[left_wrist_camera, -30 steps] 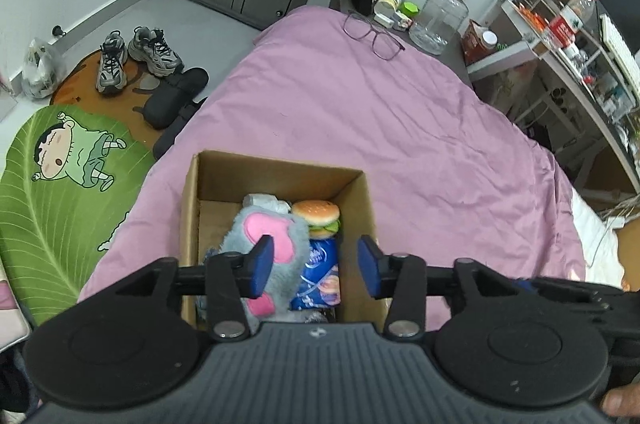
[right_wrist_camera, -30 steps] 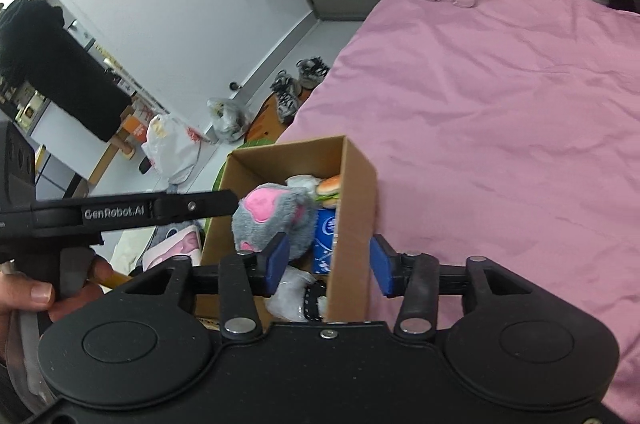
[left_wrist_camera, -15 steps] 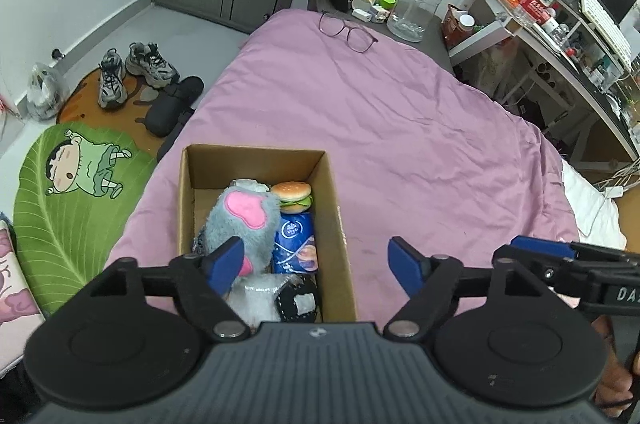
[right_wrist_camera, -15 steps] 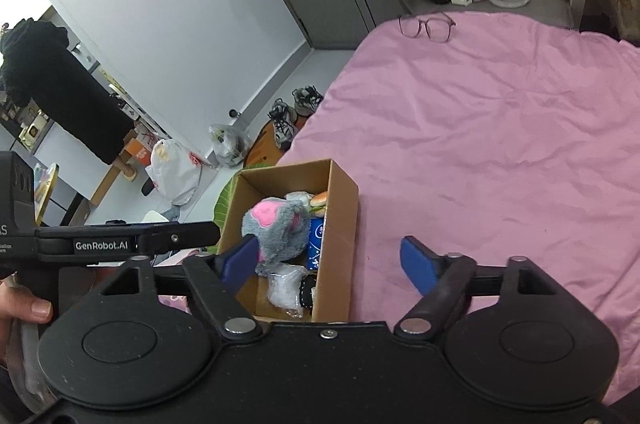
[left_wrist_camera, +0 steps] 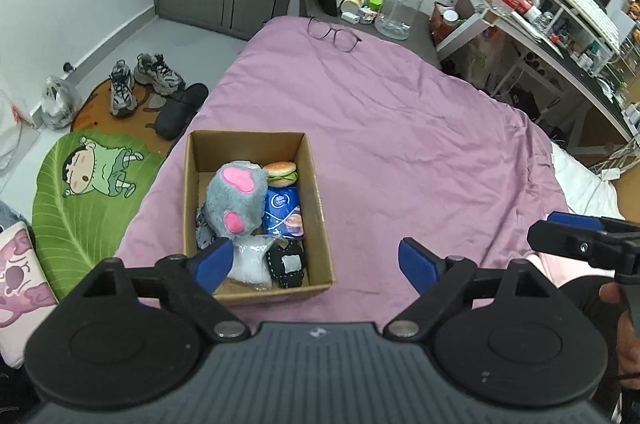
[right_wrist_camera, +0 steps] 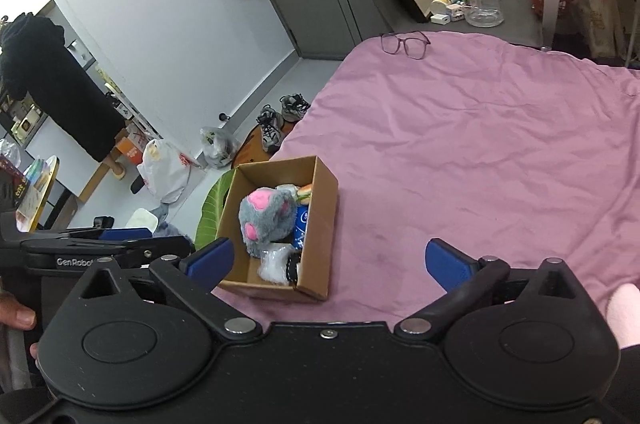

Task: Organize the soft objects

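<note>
A cardboard box [left_wrist_camera: 316, 199] [right_wrist_camera: 324, 207] sits on the pink bedspread near the bed's left edge. In it lie a grey plush paw with pink pads [left_wrist_camera: 238, 199] [right_wrist_camera: 266, 214], a toy burger [left_wrist_camera: 282, 172], a blue tissue pack [left_wrist_camera: 283, 212], a clear plastic bag [left_wrist_camera: 252, 260] and a black pouch [left_wrist_camera: 289, 262]. My left gripper [left_wrist_camera: 316, 262] is open and empty, held above the box's near end. My right gripper [right_wrist_camera: 328, 262] is open and empty, above the bed right of the box.
Glasses [left_wrist_camera: 334, 33] lie at the bed's far end. A leaf rug [left_wrist_camera: 88, 183], shoes [left_wrist_camera: 140, 79] and slippers are on the floor at left. A water jug [left_wrist_camera: 398, 9] and a cluttered desk [left_wrist_camera: 560, 11] stand at the back right.
Both grippers have opened wide and pulled back and up from the box. The grey plush paw stays in the box.
</note>
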Action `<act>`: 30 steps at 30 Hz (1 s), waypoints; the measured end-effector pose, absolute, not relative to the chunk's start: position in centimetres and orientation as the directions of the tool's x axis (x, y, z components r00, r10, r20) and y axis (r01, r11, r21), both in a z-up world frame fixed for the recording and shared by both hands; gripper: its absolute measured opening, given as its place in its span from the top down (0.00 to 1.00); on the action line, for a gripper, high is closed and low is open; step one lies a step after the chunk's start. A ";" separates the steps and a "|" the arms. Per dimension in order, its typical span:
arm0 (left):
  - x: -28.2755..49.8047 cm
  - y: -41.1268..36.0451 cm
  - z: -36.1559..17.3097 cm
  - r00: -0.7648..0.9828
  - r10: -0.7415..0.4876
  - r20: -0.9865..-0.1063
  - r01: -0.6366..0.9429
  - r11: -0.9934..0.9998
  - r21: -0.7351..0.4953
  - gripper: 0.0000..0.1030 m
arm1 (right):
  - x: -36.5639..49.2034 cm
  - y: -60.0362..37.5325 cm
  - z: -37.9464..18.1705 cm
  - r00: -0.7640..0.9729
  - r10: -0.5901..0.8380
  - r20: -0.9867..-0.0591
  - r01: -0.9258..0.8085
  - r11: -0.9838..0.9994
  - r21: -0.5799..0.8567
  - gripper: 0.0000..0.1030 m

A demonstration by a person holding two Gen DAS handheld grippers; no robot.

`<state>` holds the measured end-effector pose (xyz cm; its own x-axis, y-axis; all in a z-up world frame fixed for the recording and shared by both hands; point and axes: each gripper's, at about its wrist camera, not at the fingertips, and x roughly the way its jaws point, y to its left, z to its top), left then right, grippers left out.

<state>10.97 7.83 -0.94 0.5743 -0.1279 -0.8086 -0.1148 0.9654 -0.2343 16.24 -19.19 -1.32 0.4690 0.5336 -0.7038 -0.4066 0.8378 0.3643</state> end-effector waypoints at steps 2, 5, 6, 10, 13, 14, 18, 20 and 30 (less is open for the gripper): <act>10.1 7.4 -0.4 0.584 -0.117 -0.803 -0.118 0.967 -0.227 0.14 | 15.6 -19.8 -0.9 0.481 0.528 -0.700 -0.399 0.843 0.361 0.00; 9.1 6.8 0.0 0.586 -0.107 -0.803 -0.121 0.968 -0.218 0.13 | 14.7 -20.5 -0.3 0.498 0.511 -0.701 -0.393 0.853 0.343 0.00; 8.6 6.5 0.2 0.588 -0.105 -0.802 -0.120 0.969 -0.215 0.13 | 14.3 -20.8 -0.1 0.503 0.507 -0.700 -0.390 0.856 0.339 0.00; 7.1 5.6 0.8 0.599 -0.098 -0.795 -0.119 0.970 -0.210 0.09 | 12.9 -21.8 0.7 0.523 0.506 -0.686 -0.396 0.857 0.330 0.00; 5.9 4.8 1.4 0.614 -0.089 -0.785 -0.121 0.971 -0.205 0.08 | 11.7 -22.3 1.1 0.540 0.492 -0.683 -0.402 0.864 0.305 0.00; 5.5 4.6 1.6 0.617 -0.086 -0.782 -0.120 0.972 -0.201 0.08 | 11.3 -22.5 1.2 0.541 0.486 -0.686 -0.398 0.867 0.300 0.00; 4.0 3.8 2.4 0.633 -0.084 -0.770 -0.119 0.972 -0.204 0.08 | 10.2 -22.9 1.5 0.545 0.485 -0.684 -0.416 0.865 0.282 0.00; 3.4 3.3 2.8 0.641 -0.074 -0.764 -0.117 0.974 -0.193 0.08 | 9.9 -23.3 1.6 0.550 0.477 -0.685 -0.415 0.868 0.272 0.00; 1.0 1.7 3.9 0.678 -0.068 -0.732 -0.118 0.973 -0.200 0.08 | 8.0 -25.9 2.3 0.574 0.490 -0.656 -0.415 0.865 0.283 0.00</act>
